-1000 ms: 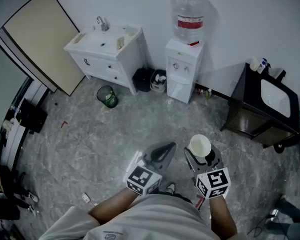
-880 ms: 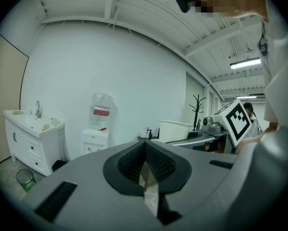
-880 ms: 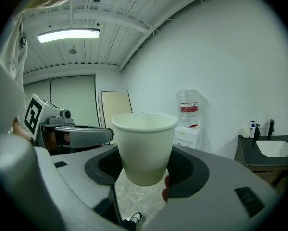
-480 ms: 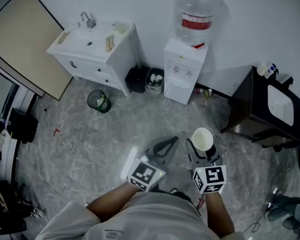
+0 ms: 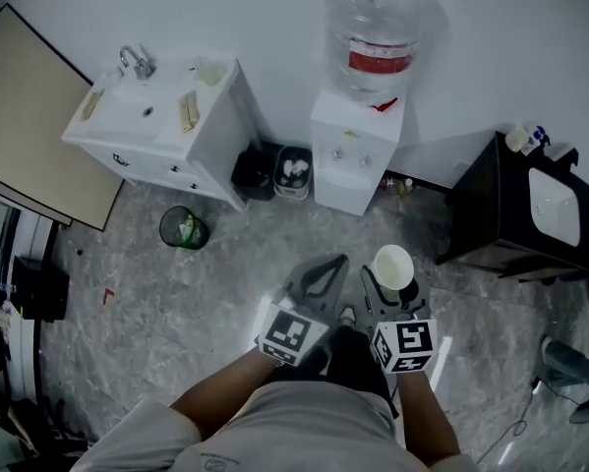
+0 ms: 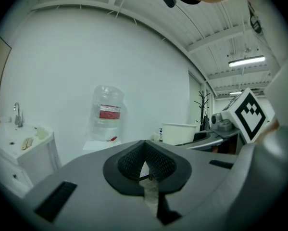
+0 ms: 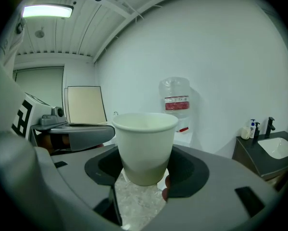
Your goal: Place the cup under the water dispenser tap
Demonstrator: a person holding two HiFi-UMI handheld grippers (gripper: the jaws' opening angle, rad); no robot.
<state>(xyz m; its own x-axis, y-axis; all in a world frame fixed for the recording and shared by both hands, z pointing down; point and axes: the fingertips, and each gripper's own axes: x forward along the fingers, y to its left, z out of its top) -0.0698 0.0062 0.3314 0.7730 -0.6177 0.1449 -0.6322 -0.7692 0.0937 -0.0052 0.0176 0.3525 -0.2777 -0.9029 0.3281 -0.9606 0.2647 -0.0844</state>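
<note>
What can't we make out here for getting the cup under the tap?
Taps: head view, too small on the dispenser to tell apart.
Dispenser front: right gripper view, hidden behind the cup; only the bottle shows.
Dispenser front: left gripper view, hidden behind the left gripper's own body.
Bin contents: head view, too small.

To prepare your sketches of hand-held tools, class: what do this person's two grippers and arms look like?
The left gripper and right gripper both have smooth grey bodies that taper to a wedge. Their fingers are lined with black ribbed pads. Each gripper carries a white cube printed with black square markers. The person wears a light-coloured short-sleeved shirt.
</note>
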